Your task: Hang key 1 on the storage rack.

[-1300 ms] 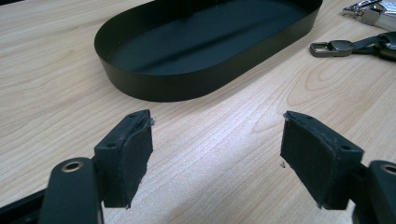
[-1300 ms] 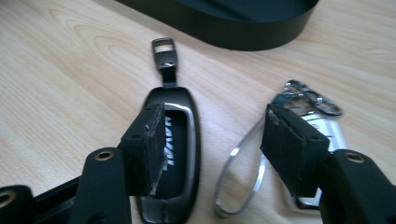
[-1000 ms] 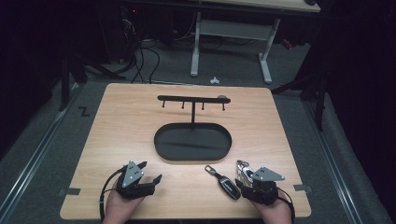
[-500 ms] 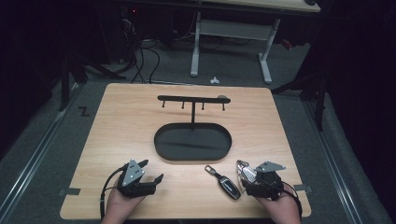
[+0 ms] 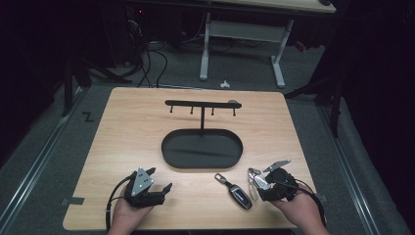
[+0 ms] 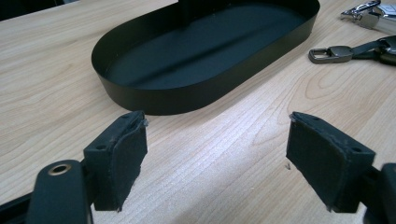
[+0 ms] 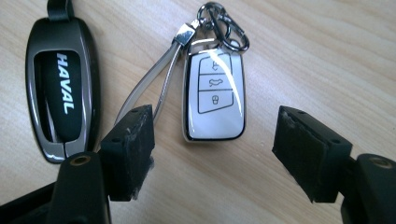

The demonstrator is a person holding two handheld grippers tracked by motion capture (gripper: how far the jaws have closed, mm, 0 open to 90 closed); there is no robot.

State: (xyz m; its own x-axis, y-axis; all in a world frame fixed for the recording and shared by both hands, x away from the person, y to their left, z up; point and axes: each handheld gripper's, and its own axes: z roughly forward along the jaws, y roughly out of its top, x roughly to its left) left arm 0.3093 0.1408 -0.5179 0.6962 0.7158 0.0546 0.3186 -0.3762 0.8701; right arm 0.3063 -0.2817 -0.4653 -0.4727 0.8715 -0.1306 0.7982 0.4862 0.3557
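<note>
Two car keys are laid on the desk (image 5: 122, 127) near its front edge: a dark key (image 7: 63, 100) and a white key (image 7: 215, 98) with a ring, side by side. The right tongs (image 7: 215, 154) are held just above the white key, open and empty, likely lined up to grasp it. The left tongs (image 6: 217, 158), jaws just widened, are held empty before one black oval tray (image 6: 154, 100); one hook stand (image 5: 201, 105) is set at its far side, probably for hanging keys.
</note>
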